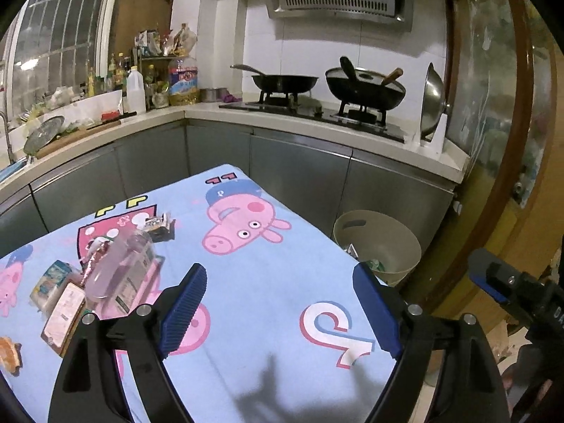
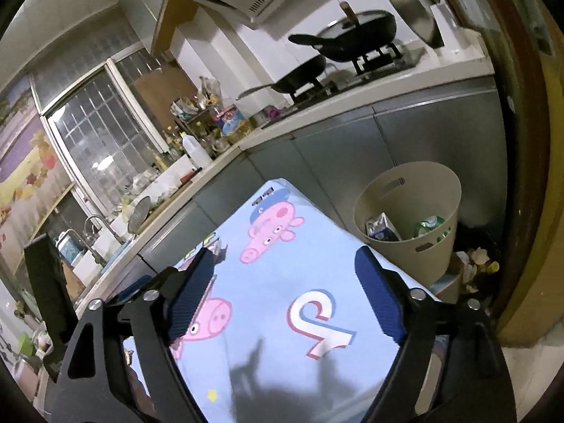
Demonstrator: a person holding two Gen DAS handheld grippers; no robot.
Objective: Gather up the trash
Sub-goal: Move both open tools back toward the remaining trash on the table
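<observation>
In the left wrist view, trash lies on the left part of the cartoon-print tablecloth (image 1: 268,282): a clear plastic bottle (image 1: 121,268) on its side, a dark snack wrapper (image 1: 158,225), a pale carton (image 1: 53,283) and a flat pink packet (image 1: 65,312). My left gripper (image 1: 278,303) hangs open over the cloth, right of the bottle, with nothing between its blue pads. A beige bin (image 1: 384,243) stands past the table's right edge. In the right wrist view, my right gripper (image 2: 285,289) is open and empty above the cloth (image 2: 282,275). The bin (image 2: 412,218) holds a carton (image 2: 382,227) and green packaging (image 2: 430,225).
Grey cabinets and a counter wrap around behind the table, with two black pans (image 1: 285,81) on the stove, bottles (image 1: 135,88) and a sink at left. A wooden door frame (image 1: 521,141) stands at the right. More litter (image 2: 476,264) lies on the floor beside the bin.
</observation>
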